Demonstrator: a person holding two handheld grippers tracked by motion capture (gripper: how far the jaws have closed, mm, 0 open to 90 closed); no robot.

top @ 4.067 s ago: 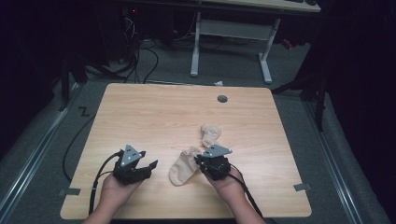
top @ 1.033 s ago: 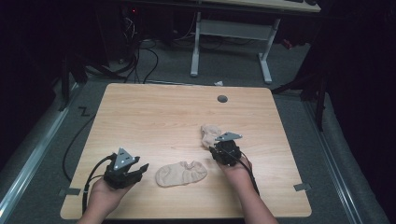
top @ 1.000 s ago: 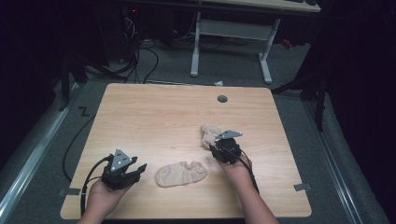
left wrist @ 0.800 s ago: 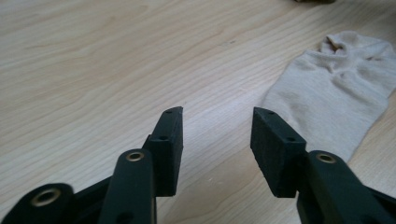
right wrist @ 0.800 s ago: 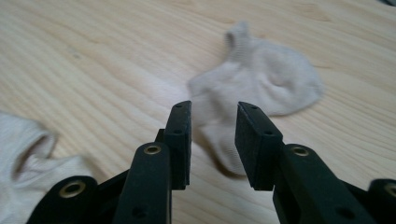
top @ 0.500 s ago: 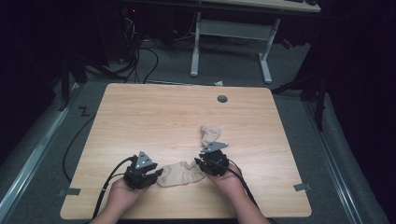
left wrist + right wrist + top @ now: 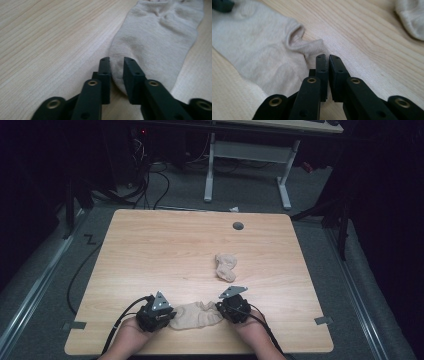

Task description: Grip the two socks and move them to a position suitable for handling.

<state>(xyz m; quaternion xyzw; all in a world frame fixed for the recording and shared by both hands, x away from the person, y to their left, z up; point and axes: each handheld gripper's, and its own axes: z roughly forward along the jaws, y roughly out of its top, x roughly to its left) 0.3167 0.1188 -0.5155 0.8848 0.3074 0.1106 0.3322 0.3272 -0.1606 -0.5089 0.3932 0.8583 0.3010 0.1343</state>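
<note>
Both claws just closing on the flat sock (image 7: pixel 196 315): left claw (image 7: pixel 117 62) pinching its toe, right claw (image 7: pixel 327 58) its cuff; ready for lifting.

Light wooden table (image 7: pixel 165 250) with pale grain, on grey carpet. Near its far right edge, a small round grey cap (image 7: pixel 238 225) set into the top. Nearer and slightly left of that, a crumpled beige sock (image 7: pixel 225 266), bunched up and lying alone. Beyond the far edge, a white desk frame (image 7: pixel 210 170) and a tangle of dark cables (image 7: pixel 150 175). On the floor, grey tape strips at near left (image 7: pixel 74 325) and near right (image 7: pixel 323 320).
</note>
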